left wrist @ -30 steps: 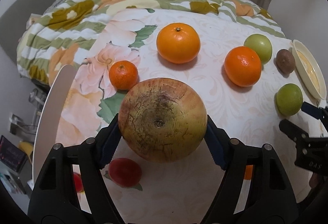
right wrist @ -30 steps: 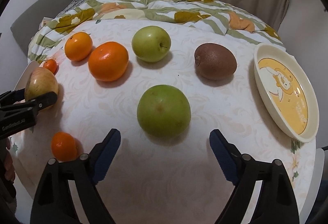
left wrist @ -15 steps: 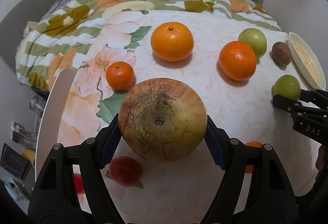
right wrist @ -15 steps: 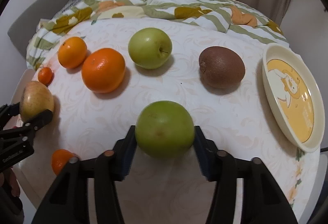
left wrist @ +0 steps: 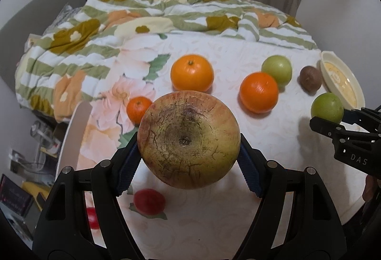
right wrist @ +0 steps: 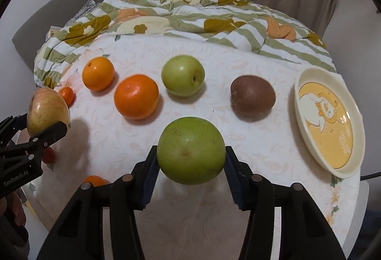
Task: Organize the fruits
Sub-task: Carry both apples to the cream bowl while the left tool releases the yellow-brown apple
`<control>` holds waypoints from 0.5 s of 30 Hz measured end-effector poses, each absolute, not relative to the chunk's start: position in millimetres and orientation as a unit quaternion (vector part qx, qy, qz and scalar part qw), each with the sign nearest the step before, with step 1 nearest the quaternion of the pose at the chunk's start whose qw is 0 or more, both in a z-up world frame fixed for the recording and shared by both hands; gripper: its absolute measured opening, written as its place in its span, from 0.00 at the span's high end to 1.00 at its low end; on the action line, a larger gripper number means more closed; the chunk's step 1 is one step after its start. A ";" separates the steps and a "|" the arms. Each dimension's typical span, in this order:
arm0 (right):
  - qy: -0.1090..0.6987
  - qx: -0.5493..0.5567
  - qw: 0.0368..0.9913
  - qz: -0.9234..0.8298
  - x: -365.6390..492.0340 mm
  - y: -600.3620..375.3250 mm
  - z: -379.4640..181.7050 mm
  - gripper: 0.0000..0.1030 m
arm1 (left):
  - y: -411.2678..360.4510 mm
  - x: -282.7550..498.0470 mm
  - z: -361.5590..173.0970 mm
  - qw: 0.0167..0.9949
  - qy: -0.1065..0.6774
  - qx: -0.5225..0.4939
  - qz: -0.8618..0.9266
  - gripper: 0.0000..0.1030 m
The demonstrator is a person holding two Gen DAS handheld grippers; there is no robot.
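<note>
My left gripper point(left wrist: 188, 146) is shut on a big red-yellow apple point(left wrist: 188, 139) and holds it above the table's left part; it also shows in the right wrist view point(right wrist: 46, 112). My right gripper point(right wrist: 191, 164) is shut on a green apple point(right wrist: 191, 156), lifted off the table; it also shows in the left wrist view point(left wrist: 327, 107). On the table lie two oranges point(right wrist: 136, 100) point(right wrist: 98, 73), another green apple point(right wrist: 182, 75), a kiwi point(right wrist: 253, 95), small mandarins point(left wrist: 137, 109) point(right wrist: 95, 181) and a red fruit point(left wrist: 149, 201).
A cream plate point(right wrist: 307, 83) with a yellow cartoon print sits at the table's right edge. A flowered, striped quilt point(right wrist: 185, 12) lies behind the round table point(right wrist: 262, 155). A white chair back point(left wrist: 71, 131) stands at the left edge.
My right gripper closed on the green apple and lifted it off the table. My left gripper rose with the big apple, so the table looks farther away.
</note>
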State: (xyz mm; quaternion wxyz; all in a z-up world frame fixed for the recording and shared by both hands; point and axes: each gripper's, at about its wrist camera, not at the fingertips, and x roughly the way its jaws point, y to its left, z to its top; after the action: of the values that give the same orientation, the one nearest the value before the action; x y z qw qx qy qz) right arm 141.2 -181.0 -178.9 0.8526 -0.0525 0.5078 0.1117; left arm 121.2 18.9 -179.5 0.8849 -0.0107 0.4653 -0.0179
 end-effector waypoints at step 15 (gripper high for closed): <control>0.463 -0.020 0.882 0.085 130.6 -213.5 -107.1 0.53 | -14.0 131.5 -97.7 0.910 0.410 0.027 -0.061 0.20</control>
State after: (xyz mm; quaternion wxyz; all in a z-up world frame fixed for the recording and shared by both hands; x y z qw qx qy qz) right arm 130.6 -213.5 -107.1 0.8823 -0.0204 0.4625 0.0846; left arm 131.5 -14.0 -97.8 0.9097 0.0265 0.4100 -0.0612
